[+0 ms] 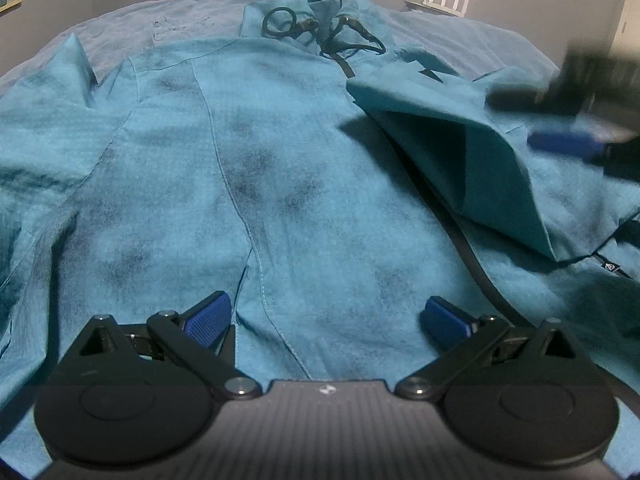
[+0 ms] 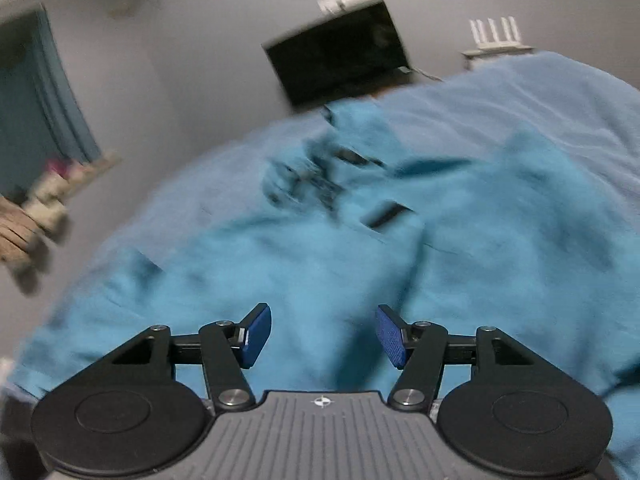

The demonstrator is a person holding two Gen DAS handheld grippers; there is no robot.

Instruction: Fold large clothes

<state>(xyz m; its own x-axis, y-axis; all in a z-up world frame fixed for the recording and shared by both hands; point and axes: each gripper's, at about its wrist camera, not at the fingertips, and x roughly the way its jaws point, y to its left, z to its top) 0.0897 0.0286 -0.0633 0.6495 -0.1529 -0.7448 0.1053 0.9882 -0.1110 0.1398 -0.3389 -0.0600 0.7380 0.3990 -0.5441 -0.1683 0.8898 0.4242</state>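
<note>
A large teal jacket (image 1: 280,168) lies spread front-up on a bed, its hood and black drawcords (image 1: 320,28) at the far end. Its right front panel (image 1: 480,160) is folded over, showing the lining beside the black zipper (image 1: 472,248). My left gripper (image 1: 326,316) is open and empty, low over the jacket's hem. My right gripper (image 2: 324,336) is open and empty above the jacket (image 2: 360,248); its view is motion-blurred. It also shows in the left wrist view (image 1: 572,120), blurred, above the folded panel.
A pale blue bedsheet (image 1: 460,40) covers the bed under the jacket. A black monitor (image 2: 340,60) and a white router (image 2: 496,36) stand against the grey wall beyond the bed. A shelf with items (image 2: 44,196) is at the left.
</note>
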